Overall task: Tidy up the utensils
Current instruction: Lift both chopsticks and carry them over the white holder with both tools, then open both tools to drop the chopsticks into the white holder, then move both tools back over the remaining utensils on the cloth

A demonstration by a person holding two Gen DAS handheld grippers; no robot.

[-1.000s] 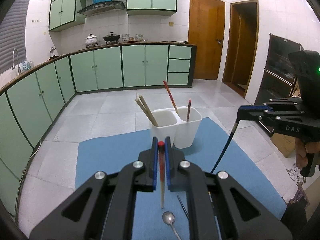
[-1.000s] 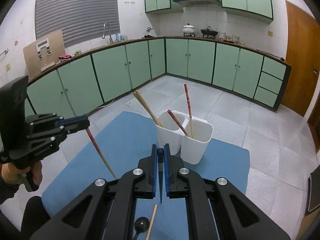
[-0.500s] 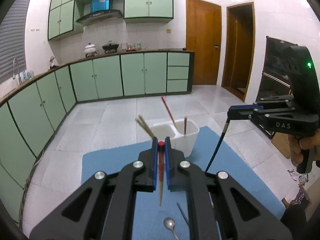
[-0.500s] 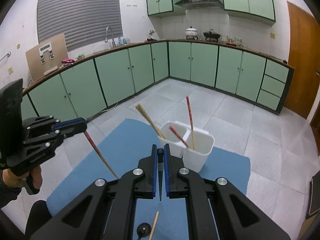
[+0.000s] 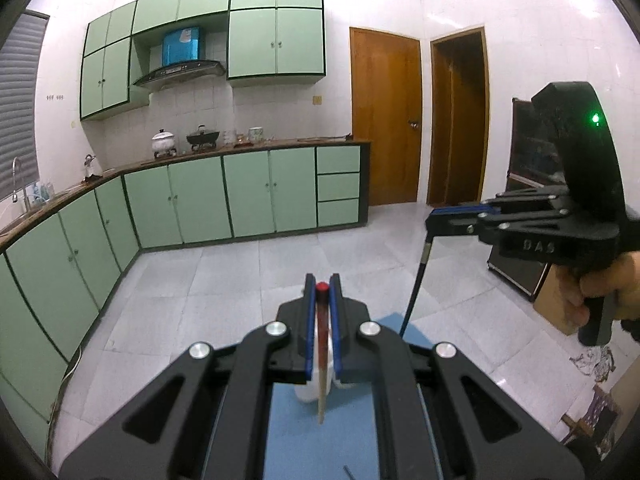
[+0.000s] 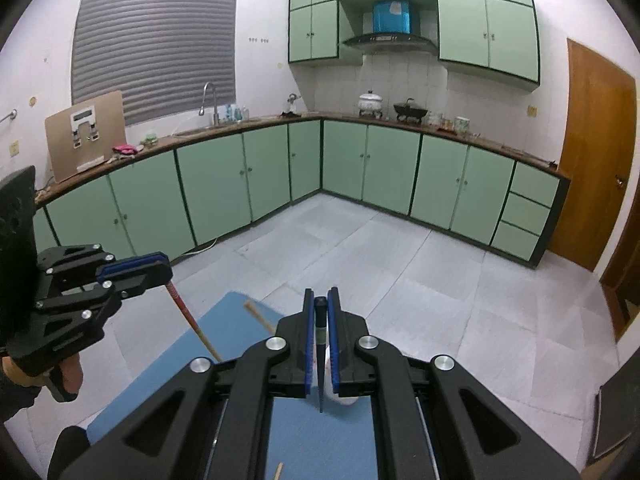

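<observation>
My left gripper (image 5: 322, 286) is shut on a red-topped wooden chopstick (image 5: 321, 360) that hangs down from its jaws. It also shows in the right wrist view (image 6: 160, 270), with the chopstick (image 6: 192, 320) slanting down. My right gripper (image 6: 321, 300) is shut on a thin black chopstick (image 6: 321, 360); it shows at the right of the left wrist view (image 5: 434, 218) with the black chopstick (image 5: 414, 292) hanging down. The white two-part holder (image 5: 310, 390) is mostly hidden behind the gripper bodies; a sliver shows in the right wrist view (image 6: 340, 398).
A blue mat (image 6: 168, 372) lies on the tiled floor. Tan chopstick tops (image 6: 256, 314) stick up from the holder. A loose chopstick tip (image 6: 278, 471) lies on the mat. Green cabinets line the walls; wooden doors (image 5: 384, 120) stand at the right.
Both grippers have risen and tilted up with their chopsticks. The holder has slipped down behind the gripper bodies, and the spoon on the mat has left view.
</observation>
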